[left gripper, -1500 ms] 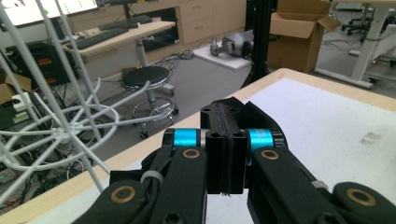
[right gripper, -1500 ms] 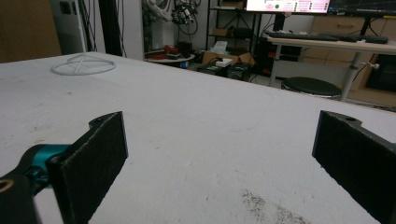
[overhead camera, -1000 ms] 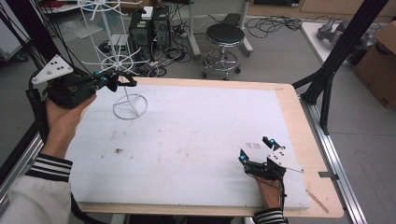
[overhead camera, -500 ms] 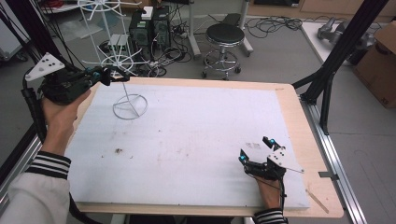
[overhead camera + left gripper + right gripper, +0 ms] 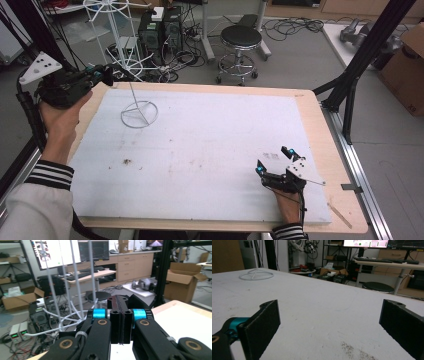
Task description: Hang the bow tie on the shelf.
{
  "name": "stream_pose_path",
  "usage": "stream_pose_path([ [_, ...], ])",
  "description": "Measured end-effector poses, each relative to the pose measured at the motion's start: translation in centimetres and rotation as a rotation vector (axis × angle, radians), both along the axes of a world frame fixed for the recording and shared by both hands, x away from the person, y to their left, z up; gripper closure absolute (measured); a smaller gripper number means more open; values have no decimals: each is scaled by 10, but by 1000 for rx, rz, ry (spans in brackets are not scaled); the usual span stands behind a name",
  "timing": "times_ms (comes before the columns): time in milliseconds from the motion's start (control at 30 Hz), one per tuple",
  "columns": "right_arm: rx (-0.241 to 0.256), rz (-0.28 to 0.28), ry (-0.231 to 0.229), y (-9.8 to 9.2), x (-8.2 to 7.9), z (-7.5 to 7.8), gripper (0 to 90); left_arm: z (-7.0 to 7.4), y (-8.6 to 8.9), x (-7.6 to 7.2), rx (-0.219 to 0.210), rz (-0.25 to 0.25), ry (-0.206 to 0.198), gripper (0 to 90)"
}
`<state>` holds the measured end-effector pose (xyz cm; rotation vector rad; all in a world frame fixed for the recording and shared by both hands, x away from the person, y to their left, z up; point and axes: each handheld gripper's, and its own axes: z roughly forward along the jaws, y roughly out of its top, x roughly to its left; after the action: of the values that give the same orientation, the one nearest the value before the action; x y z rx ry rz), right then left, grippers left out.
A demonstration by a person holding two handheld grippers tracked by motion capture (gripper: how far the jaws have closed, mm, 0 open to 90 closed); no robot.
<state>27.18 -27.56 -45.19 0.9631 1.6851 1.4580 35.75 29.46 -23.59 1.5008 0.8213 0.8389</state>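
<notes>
A wire ring base [image 5: 139, 113] stood on the tabletop [image 5: 210, 145] near its far left corner, with a thin rod rising from its middle. The left tool [image 5: 102, 76] hung above the tabletop's far left edge, left of and behind the ring. The right tool [image 5: 274, 161] rested on the tabletop near the near right corner, well apart from the ring. Behind the tabletop, on the floor, a wire rack [image 5: 116, 35] stood at the left and a stool [image 5: 241, 45] to its right.
</notes>
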Motion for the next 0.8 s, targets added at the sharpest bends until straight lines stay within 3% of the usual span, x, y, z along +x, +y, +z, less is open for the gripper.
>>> stream_pose_path([
  [233,1,-1,2,0,0,0,23,-6,10,3,5,44,8,892],
  [500,-9,-2,-6,0,0,0,23,-17,10,8,4,53,18,892],
  [800,-10,-2,-7,0,0,0,23,-27,4,11,51,54,41,891],
])
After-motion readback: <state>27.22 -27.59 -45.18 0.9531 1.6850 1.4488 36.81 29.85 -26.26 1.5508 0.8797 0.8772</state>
